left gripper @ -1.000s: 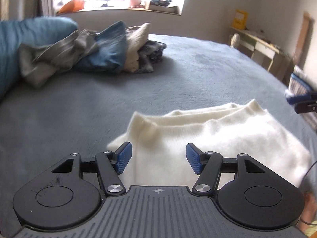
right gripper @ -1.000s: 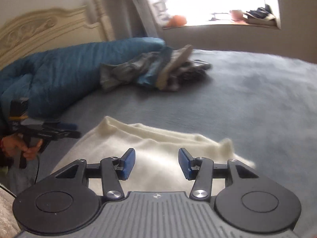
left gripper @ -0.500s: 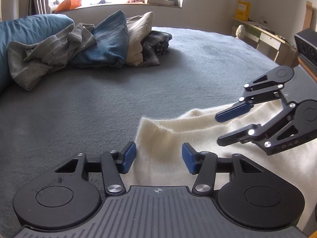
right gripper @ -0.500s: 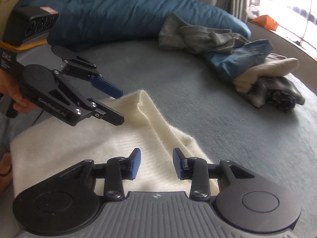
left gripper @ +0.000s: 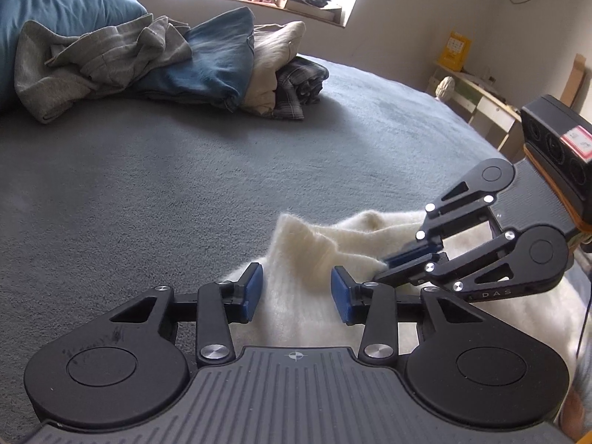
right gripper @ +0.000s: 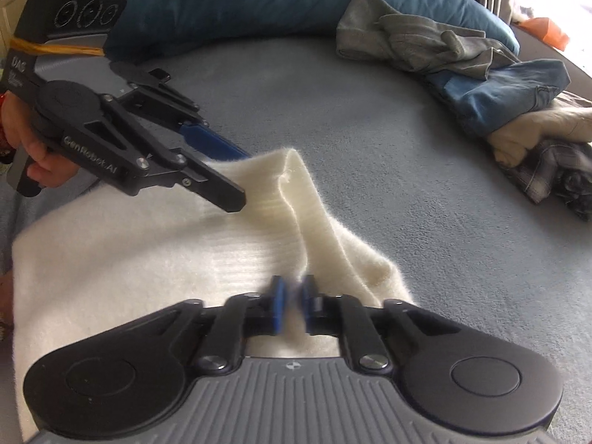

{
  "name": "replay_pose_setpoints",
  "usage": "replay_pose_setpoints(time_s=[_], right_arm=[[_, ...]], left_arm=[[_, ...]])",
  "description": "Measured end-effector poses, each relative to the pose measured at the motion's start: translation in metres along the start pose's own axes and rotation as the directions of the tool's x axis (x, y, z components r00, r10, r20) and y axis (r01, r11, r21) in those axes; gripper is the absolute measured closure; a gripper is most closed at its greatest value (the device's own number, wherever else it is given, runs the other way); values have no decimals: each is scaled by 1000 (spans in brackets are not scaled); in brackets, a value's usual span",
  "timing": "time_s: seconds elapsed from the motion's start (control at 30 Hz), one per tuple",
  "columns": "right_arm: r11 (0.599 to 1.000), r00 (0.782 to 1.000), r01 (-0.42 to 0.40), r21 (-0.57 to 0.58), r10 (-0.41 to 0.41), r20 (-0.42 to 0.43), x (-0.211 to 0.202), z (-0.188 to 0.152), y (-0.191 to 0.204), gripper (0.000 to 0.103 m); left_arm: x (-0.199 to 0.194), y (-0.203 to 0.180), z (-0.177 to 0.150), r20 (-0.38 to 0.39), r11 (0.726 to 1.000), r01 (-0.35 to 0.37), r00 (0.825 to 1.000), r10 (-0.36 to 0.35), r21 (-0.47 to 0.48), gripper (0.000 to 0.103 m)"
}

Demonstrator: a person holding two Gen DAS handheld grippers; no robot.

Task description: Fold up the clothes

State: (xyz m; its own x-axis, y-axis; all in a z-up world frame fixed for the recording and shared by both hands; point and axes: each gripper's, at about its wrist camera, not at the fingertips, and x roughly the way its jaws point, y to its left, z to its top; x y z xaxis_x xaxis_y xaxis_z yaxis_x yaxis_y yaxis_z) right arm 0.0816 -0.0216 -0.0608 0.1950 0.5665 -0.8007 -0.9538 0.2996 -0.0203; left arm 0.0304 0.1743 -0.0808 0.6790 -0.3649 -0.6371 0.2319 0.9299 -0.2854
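A fluffy cream sweater (left gripper: 307,259) lies on the grey bed cover (left gripper: 185,185), one corner standing up in a fold. My left gripper (left gripper: 298,292) straddles that raised corner. Its jaws are closing with the knit between them, and a gap still shows at each pad. In the right wrist view the left gripper (right gripper: 240,179) comes in from the left over the sweater (right gripper: 129,259). My right gripper (right gripper: 292,301) is shut on the sweater's near edge, with fabric pinched between its blue pads. From the left wrist view the right gripper (left gripper: 392,262) shows at the right, clamped on the cloth.
A heap of unfolded clothes (left gripper: 166,63) in grey, denim, beige and plaid lies at the far side of the bed, also seen as the heap (right gripper: 499,85). A blue duvet (right gripper: 222,3) runs along the headboard side. Low shelves (left gripper: 477,100) stand by the wall.
The right gripper swung in and down to the sweater's edge and shut on it. The left gripper crept forward onto the raised corner while its jaws narrowed.
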Motion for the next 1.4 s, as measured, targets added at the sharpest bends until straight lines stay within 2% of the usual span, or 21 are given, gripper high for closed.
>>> replay_pose_setpoints(time_s=[0.2,0.37,0.57,0.6,0.67,0.7,0.73,0.9,1.1,1.17,1.2,1.23,1.33,1.4], right_arm=[[996,993,91,-1,-90,78,-21,10,8,101],[988,985,152,-25,-150,84,-18,16,7,101],[983,976,186,8,-185,112,-22,18,3,101],[982,976,189,13,-190,107,-20,17,3,101],[980,976,197,12,-198,96,-14,16,2,101],[979,975,202,11,-202,90,-11,15,2,101],[980,975,200,16,-200,94,-11,16,1,101],[977,969,212,21,-213,122,-9,18,1,101],[979,976,200,37,-202,85,25,4,-6,100],[980,979,169,105,-179,93,12,3,-17,91],[977,982,151,149,-166,95,4,2,-23,79],[971,979,153,185,-174,102,-7,0,-29,72],[957,971,176,230,-207,118,-42,-12,-43,72],[955,973,164,249,-197,116,-60,-21,-51,72]], left_arm=[[-1,13,2,3,996,66,998,-66,-63,62],[1,24,6,6,986,99,995,-99,-136,61],[2,20,8,8,990,103,995,-103,-99,58],[3,19,8,9,991,99,995,-99,-89,59],[5,18,7,0,992,93,996,-94,-81,71],[6,18,7,-7,993,88,996,-88,-75,87],[5,18,8,-8,994,81,997,-82,-75,94],[-2,29,9,18,989,57,998,-55,-134,96],[12,27,3,-26,991,-17,1000,14,-132,97],[12,27,4,-27,991,-19,999,16,-133,97],[11,28,4,-27,991,-19,999,16,-132,97],[11,28,3,-28,991,-20,999,16,-132,97],[10,28,3,-28,991,-20,999,17,-129,96],[10,28,3,-28,992,-21,999,17,-128,96]])
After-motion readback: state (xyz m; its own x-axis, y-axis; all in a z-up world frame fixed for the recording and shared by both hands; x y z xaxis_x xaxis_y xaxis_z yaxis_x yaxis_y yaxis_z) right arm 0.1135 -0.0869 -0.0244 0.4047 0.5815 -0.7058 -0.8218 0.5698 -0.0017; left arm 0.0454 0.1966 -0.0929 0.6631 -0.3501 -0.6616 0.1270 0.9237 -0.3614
